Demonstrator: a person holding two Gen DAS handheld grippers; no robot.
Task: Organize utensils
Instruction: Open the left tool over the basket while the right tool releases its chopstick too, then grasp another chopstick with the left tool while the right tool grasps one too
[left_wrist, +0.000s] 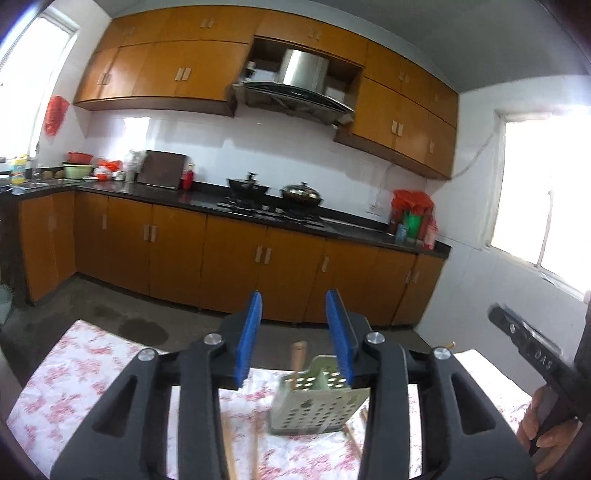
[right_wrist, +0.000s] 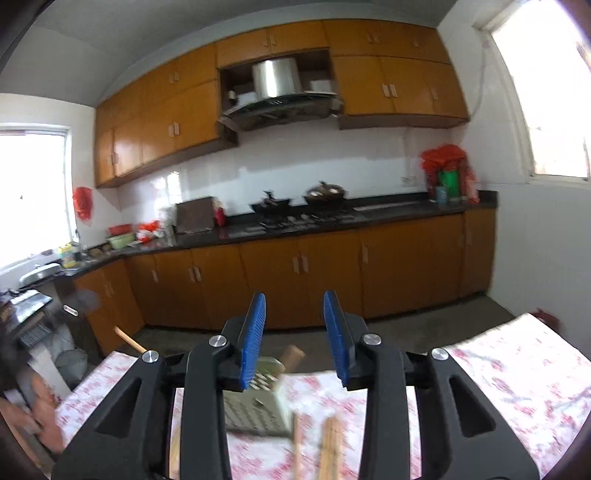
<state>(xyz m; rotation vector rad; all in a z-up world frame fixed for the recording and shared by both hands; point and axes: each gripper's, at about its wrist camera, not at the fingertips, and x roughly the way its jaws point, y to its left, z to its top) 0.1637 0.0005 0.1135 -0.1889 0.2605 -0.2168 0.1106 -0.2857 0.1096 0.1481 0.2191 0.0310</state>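
Note:
A pale green perforated utensil holder (left_wrist: 317, 402) stands on the flowered tablecloth (left_wrist: 74, 384), with one wooden handle (left_wrist: 297, 356) sticking up out of it. Loose wooden utensils (left_wrist: 228, 446) lie on the cloth beside it. My left gripper (left_wrist: 294, 306) hangs above and just short of the holder, blue pads apart, nothing between them. In the right wrist view the same holder (right_wrist: 255, 406) is blurred, its wooden handle (right_wrist: 293, 356) upright, and wooden sticks (right_wrist: 332, 443) lie to its right. My right gripper (right_wrist: 294, 310) is open and empty above it.
A person's hand (left_wrist: 546, 435) grips a black tool handle at the right edge; another hand (right_wrist: 40, 410) shows at the left edge. A wooden handle (right_wrist: 129, 341) pokes past the table's far left corner. Beyond the floor stand orange cabinets (left_wrist: 236, 254) and a stove with pans (left_wrist: 273, 199).

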